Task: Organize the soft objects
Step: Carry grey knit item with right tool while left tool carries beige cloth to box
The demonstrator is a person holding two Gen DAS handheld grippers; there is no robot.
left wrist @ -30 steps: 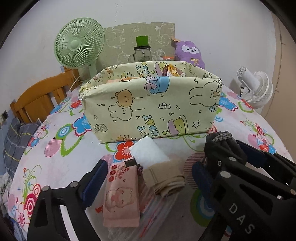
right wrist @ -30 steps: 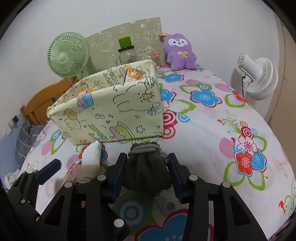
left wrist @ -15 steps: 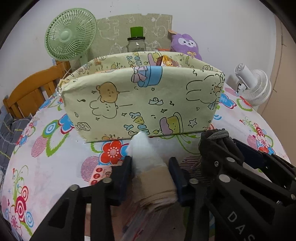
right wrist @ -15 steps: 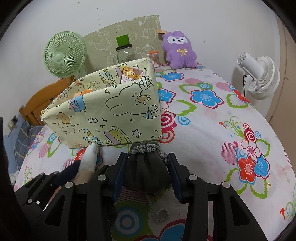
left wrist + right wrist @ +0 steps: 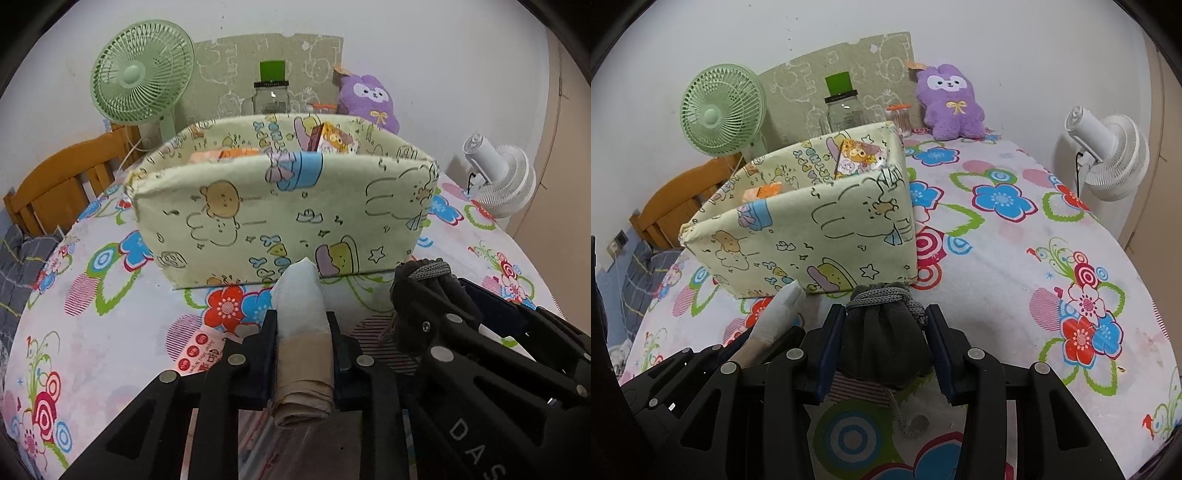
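A folded cloth [image 5: 300, 295], white at its tip and beige lower down, is squeezed between the pads of my left gripper [image 5: 301, 321], whose jaws are still closing on it. It points at the front wall of the yellow cartoon-print fabric bin [image 5: 280, 210], close in front of it. My right gripper [image 5: 884, 314] is shut on a dark grey drawstring pouch [image 5: 882, 339], just right of the left one and near the bin's [image 5: 812, 229] right front corner. The pouch [image 5: 424, 291] also shows in the left wrist view. Packets and an orange item stick up inside the bin.
A pink wipes pack [image 5: 199, 354] lies on the floral tablecloth [image 5: 1015, 280] under my left gripper. Behind the bin stand a green fan [image 5: 142, 81], a glass jar [image 5: 271, 98] and a purple plush [image 5: 951, 101]. A white fan [image 5: 1108, 155] is at the right edge, a wooden chair [image 5: 55, 177] at the left.
My left gripper went from wide open over the cloth and pink pack to clamped on the folded cloth, and drew nearer the bin. The right gripper kept still with the pouch.
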